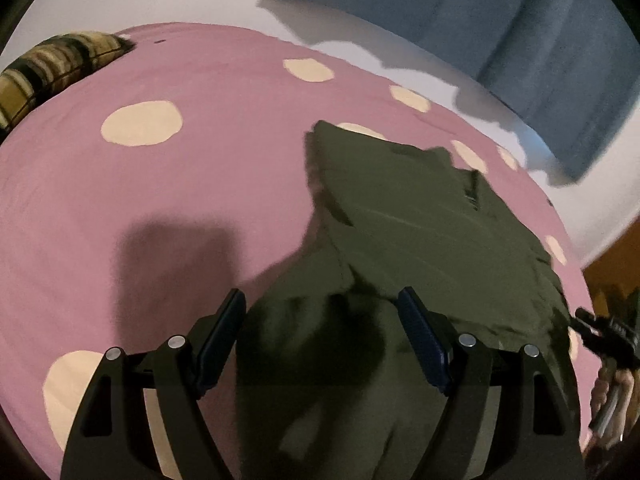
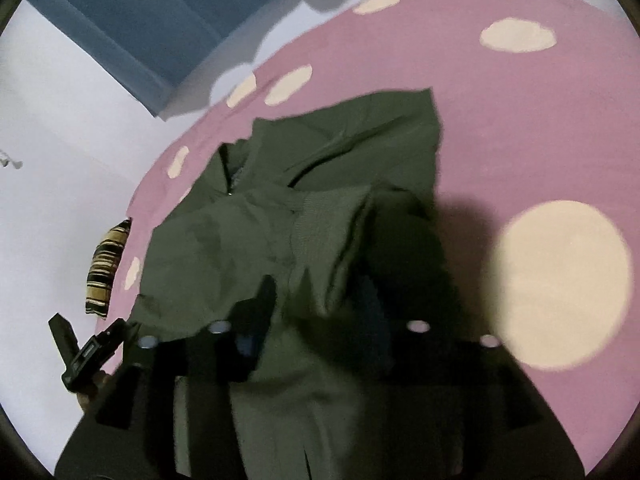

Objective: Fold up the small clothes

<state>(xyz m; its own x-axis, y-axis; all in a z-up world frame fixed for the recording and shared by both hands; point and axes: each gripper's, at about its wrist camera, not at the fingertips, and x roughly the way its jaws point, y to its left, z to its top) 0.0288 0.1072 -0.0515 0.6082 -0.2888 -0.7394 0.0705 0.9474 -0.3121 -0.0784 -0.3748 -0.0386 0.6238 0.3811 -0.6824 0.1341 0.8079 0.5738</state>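
Note:
An olive green garment (image 1: 420, 232) lies partly folded on a pink bedsheet with cream dots (image 1: 160, 184). My left gripper (image 1: 322, 300) is open, its blue-padded fingers (image 1: 420, 332) spread either side of the garment's near edge. In the right wrist view the same garment (image 2: 320, 208) lies bunched under my right gripper (image 2: 320, 292). Its left finger (image 2: 256, 312) shows over the cloth, while the right finger is lost in dark shadow. The jaws stand wide apart over the fabric. The other gripper shows at the left edge of the right wrist view (image 2: 92, 352).
A striped brown cushion (image 1: 52, 68) lies at the bed's far left edge. A blue curtain (image 1: 500, 32) hangs against the white wall beyond the bed. The cushion also shows in the right wrist view (image 2: 106, 268).

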